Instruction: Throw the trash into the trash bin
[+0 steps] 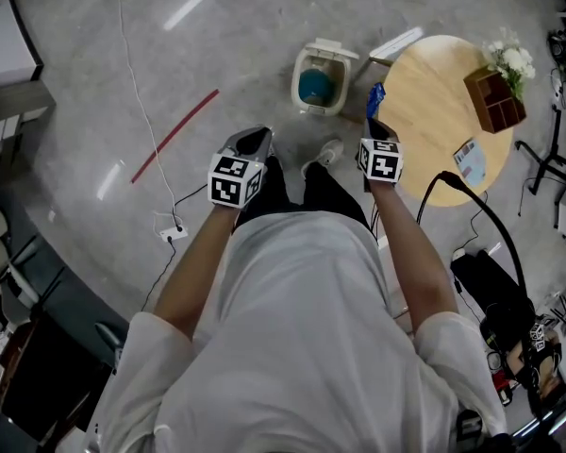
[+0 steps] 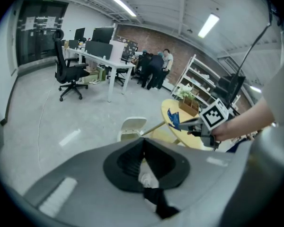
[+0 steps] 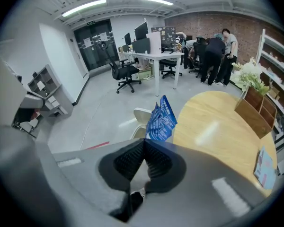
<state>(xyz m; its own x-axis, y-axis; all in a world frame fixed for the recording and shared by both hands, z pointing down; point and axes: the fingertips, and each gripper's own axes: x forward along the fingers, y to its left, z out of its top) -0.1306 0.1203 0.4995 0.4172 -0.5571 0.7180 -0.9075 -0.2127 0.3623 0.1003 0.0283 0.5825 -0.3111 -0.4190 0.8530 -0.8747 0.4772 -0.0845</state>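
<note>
**Get the wrapper over the bin mouth before letting go**

My left gripper [image 2: 143, 140] is closed on nothing, so it has no job in this step; I would hold it off to the left, out of the way. My right gripper [image 3: 144, 141] is clamped on the bottom edge of the blue wrapper [image 3: 162, 119], which stands up beyond the tips. The trash bin [image 1: 296, 83] sits on the floor ahead with its lid up, just left of the wrapper as I look down, beside the round table [image 1: 424, 111]. I judge the wrapper light enough to flutter. So I should bring the tips right above the opening, tilt them down, and only then part the jaws.
</note>
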